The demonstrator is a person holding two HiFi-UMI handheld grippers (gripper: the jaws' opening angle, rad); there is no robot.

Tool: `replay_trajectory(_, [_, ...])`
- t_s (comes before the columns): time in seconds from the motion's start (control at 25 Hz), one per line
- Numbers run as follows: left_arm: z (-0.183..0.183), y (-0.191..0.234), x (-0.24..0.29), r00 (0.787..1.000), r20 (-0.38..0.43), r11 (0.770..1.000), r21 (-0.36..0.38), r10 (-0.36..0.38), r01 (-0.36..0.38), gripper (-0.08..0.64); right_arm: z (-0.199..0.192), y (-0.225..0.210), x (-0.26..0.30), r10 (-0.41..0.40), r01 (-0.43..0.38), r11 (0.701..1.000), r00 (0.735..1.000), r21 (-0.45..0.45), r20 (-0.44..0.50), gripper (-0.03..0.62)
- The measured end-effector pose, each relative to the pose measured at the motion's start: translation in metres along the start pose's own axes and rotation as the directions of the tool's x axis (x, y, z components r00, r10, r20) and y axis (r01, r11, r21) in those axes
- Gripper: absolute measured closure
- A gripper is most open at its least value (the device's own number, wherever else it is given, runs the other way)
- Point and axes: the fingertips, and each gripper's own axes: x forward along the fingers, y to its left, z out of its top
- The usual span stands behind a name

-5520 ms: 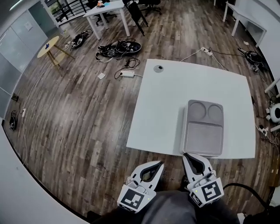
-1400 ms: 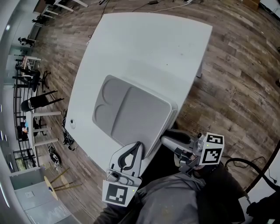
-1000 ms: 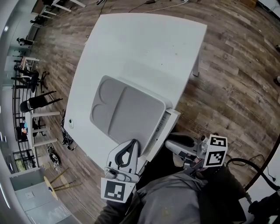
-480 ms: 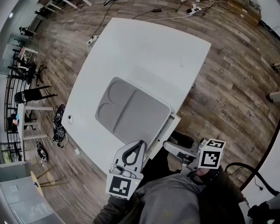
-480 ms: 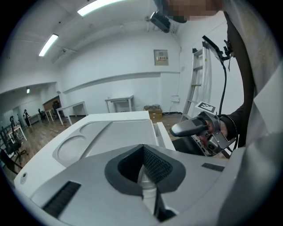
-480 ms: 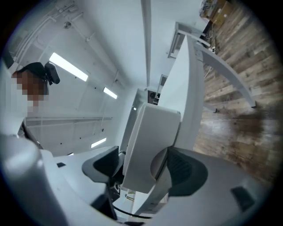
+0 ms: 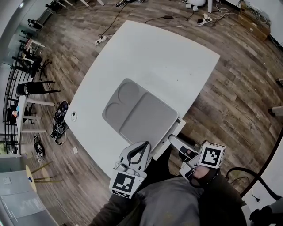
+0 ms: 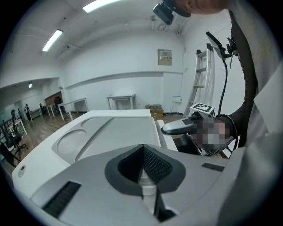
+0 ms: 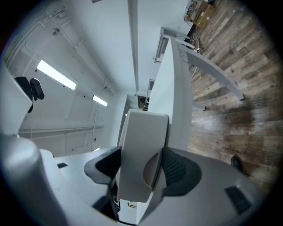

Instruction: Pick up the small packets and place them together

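Observation:
No small packets show in any view. A grey tray [image 7: 146,117] with two round wells lies on the white table [image 7: 168,53]. A white drawer [image 7: 171,131] stands pulled out from under the table's near edge. My right gripper [image 7: 174,141] points level at it. Its jaws have just been opening, and the drawer's white front [image 9: 141,145] stands between them with a gap at the right pad [image 9: 174,170]. My left gripper [image 7: 144,145] is shut on nothing and hovers at the tray's near corner [image 8: 115,130]. The left gripper view also shows the right gripper [image 8: 179,127].
Wooden floor surrounds the table. Chairs [image 7: 33,88] and cable clutter [image 7: 59,119] lie to the left, and a power strip with cords [image 7: 194,6] is beyond the far edge. The person's lap in grey trousers [image 7: 168,203] fills the bottom of the head view.
The drawer has come out from under the table's near edge. The right gripper has shifted a little with it, and the head view has swung. The left gripper has kept its place.

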Motion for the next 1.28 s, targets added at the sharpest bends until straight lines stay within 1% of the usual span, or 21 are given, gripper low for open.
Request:
replay_trajectory(0.16, [0.002, 0.002, -0.001, 1.000, 0.005, 1.000, -0.015, 0.016, -0.016, 0.563, -0.004, 0.000, -0.012, 0.006, -0.006, 1.000, 1.000, 0.012, -0.001, 0.298])
replay_trajectory(0.36, [-0.001, 0.005, 0.000, 0.999, 0.009, 0.999, 0.003, 0.036, -0.036, 0.563, -0.006, -0.003, -0.039, 0.003, -0.004, 1.000, 1.000, 0.014, 0.012, 0.299])
replay_trajectory(0.84, [0.000, 0.006, 0.002, 0.996, 0.016, 0.996, 0.010, 0.092, -0.092, 0.563, -0.021, -0.007, -0.099, -0.001, 0.000, 1.000, 0.999, 0.021, 0.035, 0.301])
replay_trajectory(1.28, [0.002, 0.007, 0.004, 0.993, 0.010, 0.993, 0.010, 0.120, -0.120, 0.563, -0.028, -0.010, -0.141, -0.004, 0.003, 1.000, 0.999, 0.029, 0.048, 0.302])
